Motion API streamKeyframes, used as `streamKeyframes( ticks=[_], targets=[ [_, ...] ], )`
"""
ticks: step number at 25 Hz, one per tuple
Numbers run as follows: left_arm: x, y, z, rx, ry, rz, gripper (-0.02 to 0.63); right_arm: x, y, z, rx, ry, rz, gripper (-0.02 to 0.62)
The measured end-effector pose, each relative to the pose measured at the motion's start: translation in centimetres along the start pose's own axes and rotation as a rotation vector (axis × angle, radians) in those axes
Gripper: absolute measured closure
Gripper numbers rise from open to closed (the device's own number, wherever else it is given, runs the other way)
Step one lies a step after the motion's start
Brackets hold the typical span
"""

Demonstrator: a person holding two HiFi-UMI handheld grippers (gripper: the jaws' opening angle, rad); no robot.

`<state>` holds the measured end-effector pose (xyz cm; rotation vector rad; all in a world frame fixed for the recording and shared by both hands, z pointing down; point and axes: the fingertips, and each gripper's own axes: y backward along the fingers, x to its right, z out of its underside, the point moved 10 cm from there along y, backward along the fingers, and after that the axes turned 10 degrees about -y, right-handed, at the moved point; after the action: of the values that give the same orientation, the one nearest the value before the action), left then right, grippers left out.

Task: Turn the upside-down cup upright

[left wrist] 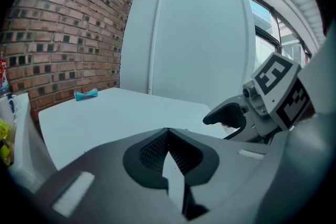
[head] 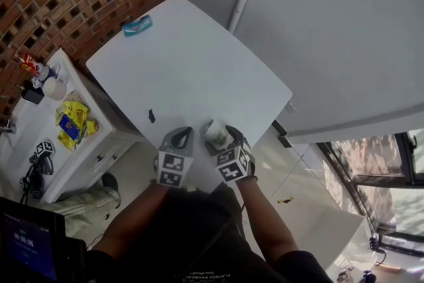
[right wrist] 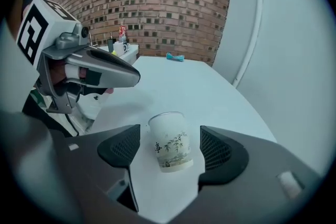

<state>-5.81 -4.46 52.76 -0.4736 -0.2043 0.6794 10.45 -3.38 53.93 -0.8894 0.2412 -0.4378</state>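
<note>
While the left gripper (head: 179,137) sits closed, one white, bamboo-printed cup (right wrist: 170,141) stands at the tabletop's (head: 192,63) near edge between the right gripper's (head: 230,136) parted jaws.

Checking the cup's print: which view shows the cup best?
The right gripper view: the cup stands whole between the right gripper's open jaws, print visible. The head view shows it tiny; the left gripper view, not at all.

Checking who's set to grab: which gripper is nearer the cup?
Right. The right gripper straddles the cup with open jaws, not touching it; the left gripper, shut, sits beside it, to the left.
</note>
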Motion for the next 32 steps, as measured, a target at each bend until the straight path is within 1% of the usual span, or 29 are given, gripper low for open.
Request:
streamKeyframes(
  ticks=[3,7,10,12,17,20,23,26,29,32],
  targets=[
    [0.0,-0.2,0.1,-0.007,0.013,0.001,0.609,0.4,-1.1,-0.9,-0.093,0.011,-0.024,0.196],
    [-0.2,-0.4,0.3,-0.016,0.026,-0.007,0.609,0.5,-2.6,-1.4,-0.207,0.047,-0.058,0.196],
    [-0.3,-0.5,0.3,-0.018,0.03,-0.013,0.609,0.4,-3.2,-1.7,-0.252,0.079,-0.073,0.196],
    [-0.4,-0.6,0.3,-0.021,0.035,-0.016,0.609,0.5,-3.6,-1.8,-0.267,0.094,-0.072,0.198],
    [-0.6,-0.7,0.5,-0.03,0.046,-0.024,0.609,0.7,-3.7,-2.5,-0.253,0.087,-0.072,0.218],
    [-0.8,-0.8,0.7,-0.033,0.051,-0.03,0.61,0.6,-3.9,-2.8,-0.268,0.095,-0.081,0.227],
    [-0.9,-0.9,0.7,-0.036,0.054,-0.032,0.609,0.5,-4.4,-2.6,-0.3,0.111,-0.093,0.252],
    [-0.9,-1.0,0.8,-0.037,0.058,-0.031,0.611,0.4,-4.7,-2.6,-0.317,0.129,-0.093,0.263],
    [-1.0,-1.0,1.1,-0.04,0.06,-0.034,0.61,0.3,-4.9,-2.6,-0.319,0.145,-0.085,0.294],
    [-1.2,-0.9,1.2,-0.041,0.061,-0.04,0.61,0.1,-5.0,-2.7,-0.316,0.158,-0.08,0.299]
  ],
)
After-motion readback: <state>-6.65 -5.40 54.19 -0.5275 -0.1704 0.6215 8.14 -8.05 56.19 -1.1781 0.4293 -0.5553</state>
